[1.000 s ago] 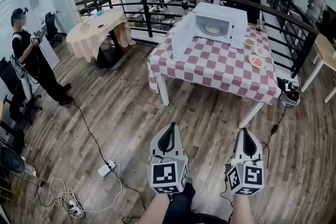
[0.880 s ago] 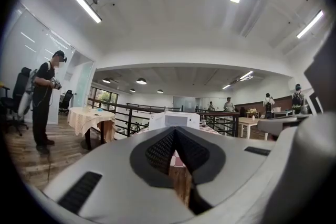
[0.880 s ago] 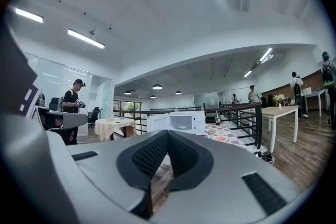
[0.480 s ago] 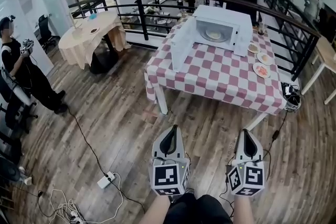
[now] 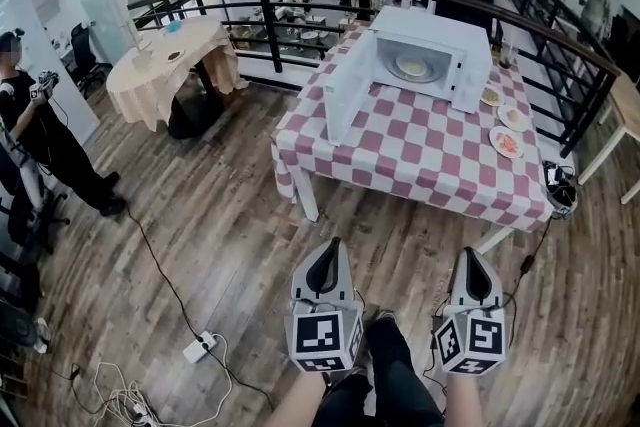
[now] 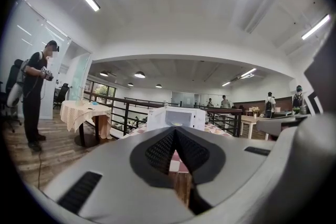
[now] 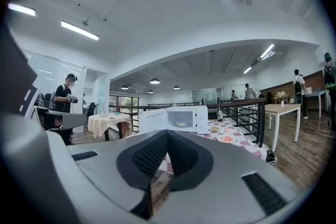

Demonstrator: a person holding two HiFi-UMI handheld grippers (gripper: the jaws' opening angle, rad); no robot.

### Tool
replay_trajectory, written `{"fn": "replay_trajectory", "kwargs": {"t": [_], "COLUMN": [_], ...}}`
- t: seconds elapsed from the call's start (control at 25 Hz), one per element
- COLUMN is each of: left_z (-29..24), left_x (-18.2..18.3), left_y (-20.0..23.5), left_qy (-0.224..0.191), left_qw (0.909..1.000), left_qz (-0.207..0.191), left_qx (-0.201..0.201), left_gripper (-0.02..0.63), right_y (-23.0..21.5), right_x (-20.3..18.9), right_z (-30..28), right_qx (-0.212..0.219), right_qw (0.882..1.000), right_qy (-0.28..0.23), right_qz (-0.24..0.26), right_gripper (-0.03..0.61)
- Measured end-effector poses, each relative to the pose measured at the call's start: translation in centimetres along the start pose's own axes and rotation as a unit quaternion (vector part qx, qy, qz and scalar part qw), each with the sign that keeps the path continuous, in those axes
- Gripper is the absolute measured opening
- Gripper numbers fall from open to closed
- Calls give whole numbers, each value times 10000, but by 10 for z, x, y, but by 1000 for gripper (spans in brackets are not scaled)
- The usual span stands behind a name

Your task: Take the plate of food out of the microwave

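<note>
Closer than a second ago, the checked table fills more of the head view. Both the left gripper and the right gripper are clenched on nothing, side by side over the wooden floor. Well ahead, the plate of food, seemingly pale and flat, sits inside the microwave, whose door hangs open.

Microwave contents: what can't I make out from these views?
- Food on the plate inside the microwave: too small in every view to identify.
- Food on the side plates: too small, head view.
- Far legs of the table: hidden by its checked cloth, head view.
</note>
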State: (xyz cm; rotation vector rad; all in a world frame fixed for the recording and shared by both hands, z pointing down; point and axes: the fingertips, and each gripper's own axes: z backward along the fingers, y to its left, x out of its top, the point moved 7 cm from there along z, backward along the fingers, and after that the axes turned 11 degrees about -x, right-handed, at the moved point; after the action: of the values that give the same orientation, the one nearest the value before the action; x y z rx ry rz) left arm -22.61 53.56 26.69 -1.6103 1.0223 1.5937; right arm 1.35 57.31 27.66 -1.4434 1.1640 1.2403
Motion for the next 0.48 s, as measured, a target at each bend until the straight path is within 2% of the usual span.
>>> {"fn": "replay_trajectory", "kwargs": {"t": [0.48], "left_z": [-105], "left_x": [7], "left_y": [20], "left_qy": [-1], "left_qw": [9999], "left_qz": [35], "left_qx": [149], "left_gripper": [8], "right_y": [-11], "right_x": [10], "right_z": [-114], "right_qx": [250], "right_qw": [9997], "right_qy": [43], "right_qz": [-29], "right_gripper": [-5]}}
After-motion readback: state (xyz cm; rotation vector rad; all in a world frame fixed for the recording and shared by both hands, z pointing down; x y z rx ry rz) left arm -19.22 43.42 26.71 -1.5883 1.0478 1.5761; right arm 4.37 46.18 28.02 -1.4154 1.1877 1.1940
